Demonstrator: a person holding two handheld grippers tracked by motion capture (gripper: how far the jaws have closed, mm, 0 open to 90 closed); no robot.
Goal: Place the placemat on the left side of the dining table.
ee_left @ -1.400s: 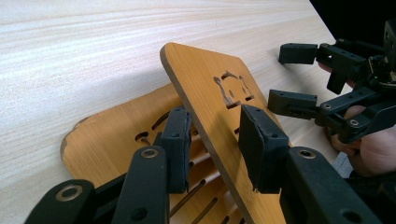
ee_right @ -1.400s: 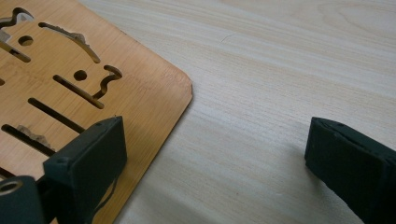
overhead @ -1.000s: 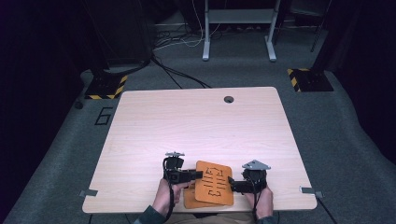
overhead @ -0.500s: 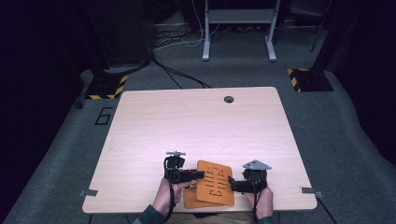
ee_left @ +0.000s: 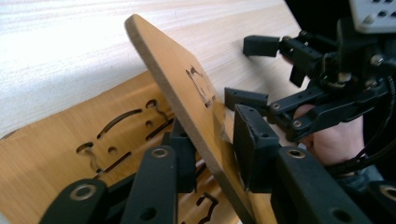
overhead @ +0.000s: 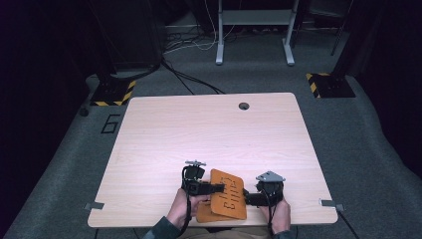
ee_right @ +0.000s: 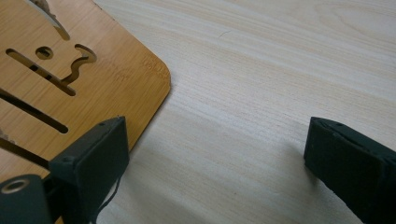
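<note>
The left claw point(ee_left: 210, 154) grips the upper wooden board point(ee_left: 187, 93) by its edge: one black pad sits on each face of the board, and the jaws have just been closing on it. This board stands tilted, with its far end lifted above the lower wooden board point(ee_left: 60, 154), which lies flat on the worktop point(ee_left: 70, 42) under the claw. Both boards are orange-brown and have cut-out slots, small round holes and curved shapes. In the high view the cut-outs on the upper board point(overhead: 228, 194) look like a row of letters, but I cannot read them. No brand or printed label is visible on any board or claw.

Beyond the tilted board, the left gripper view shows the right claw point(ee_left: 247, 72) close by, with its black links and a part of the hand that carries it. The high view shows instead the whole arrangement: the left claw point(overhead: 219, 188) on the left edge of the upper board, the right claw point(overhead: 245, 198) just beside its right edge, both near the front edge of the worktop point(overhead: 199, 129).

The right claw point(ee_right: 215, 158) is wide open, and nothing is between its pads. Its left pad hangs over the rounded corner of a board point(ee_right: 84, 84) lying flat, and its right pad is over bare worktop point(ee_right: 280, 60). This view shows the slots and one round hole very sharply
</note>
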